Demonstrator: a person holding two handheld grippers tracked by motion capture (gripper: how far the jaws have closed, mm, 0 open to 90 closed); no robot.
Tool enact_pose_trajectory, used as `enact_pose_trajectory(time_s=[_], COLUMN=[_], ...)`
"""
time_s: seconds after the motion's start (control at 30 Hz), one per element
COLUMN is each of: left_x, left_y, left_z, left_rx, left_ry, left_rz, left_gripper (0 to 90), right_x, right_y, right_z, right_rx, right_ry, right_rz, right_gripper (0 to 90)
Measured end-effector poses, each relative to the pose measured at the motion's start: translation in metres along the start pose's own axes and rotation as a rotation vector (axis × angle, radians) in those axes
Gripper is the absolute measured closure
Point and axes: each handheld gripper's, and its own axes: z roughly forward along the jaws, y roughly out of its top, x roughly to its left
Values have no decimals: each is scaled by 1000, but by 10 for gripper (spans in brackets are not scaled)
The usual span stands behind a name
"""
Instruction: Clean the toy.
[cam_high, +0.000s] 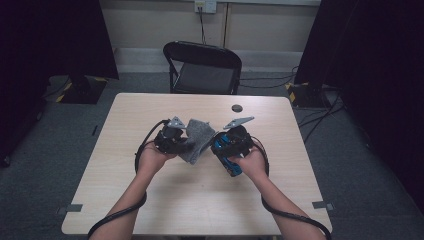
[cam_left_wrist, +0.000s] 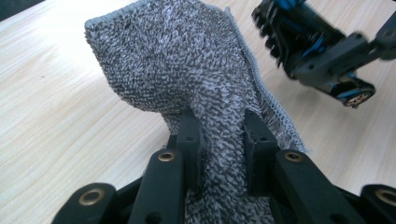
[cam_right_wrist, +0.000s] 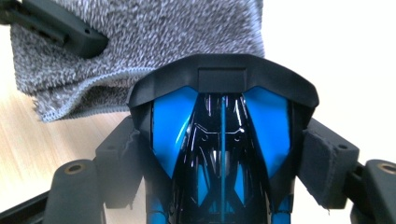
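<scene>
My left gripper (cam_left_wrist: 219, 135) pinches a bunched grey cloth (cam_left_wrist: 187, 60) above the table (cam_high: 200, 200); my right gripper (cam_right_wrist: 224, 158) clamps a blue-and-black toy car (cam_right_wrist: 222, 140) just beside it. Judged step: wiping the car. Next, I must press cloth against bodywork without loosening either grip.

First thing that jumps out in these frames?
The grey terry cloth, pinched in the left tool and held up over mid-table. Right beside it, the right tool is clamped on a glossy blue-and-black toy car, its rear spoiler close against the cloth. Behind the table stands a black folding chair.
</scene>
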Motion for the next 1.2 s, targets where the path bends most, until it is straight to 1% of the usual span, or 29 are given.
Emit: enact_pose_trajectory(time_s=[0.07, 0.17, 0.27, 0.57, 0.67, 0.77, 0.97, 1.07, 1.2], left_x=[-2, -5, -7, -11, -13, -15, -17, -19, -20], left_y=[1, 3, 3, 0, -1, -2, -4, -5, -8], left_z=[1, 3, 7, 14, 17, 20, 22, 24, 27], left_rx=[-8, -1, -4, 6, 18, 12, 16, 28, 29], left_ry=[-6, -15, -23, -41, -49, -52, -61, -63, -69], left_rz=[1, 11, 11, 2, 15, 19, 11, 18, 13], left_gripper=[726, 726, 725, 726, 726, 726, 726, 727, 727], right_x=[1, 3, 5, 7, 8, 10, 9, 9, 9], right_y=[-1, -2, -2, 0, 1, 3, 3, 3, 5], right_z=[2, 4, 5, 7, 8, 8, 10, 10, 11], right_rx=[4, 3, -1, 6, 7, 9, 10, 13, 14], right_ry=[-6, -4, 1, 2, 4, 7, 5, 7, 8], right_rz=[-4, -6, -8, -17, -21, -25, -22, -20, -20], right_gripper=[254, 254, 254, 254, 254, 254, 254, 254, 254])
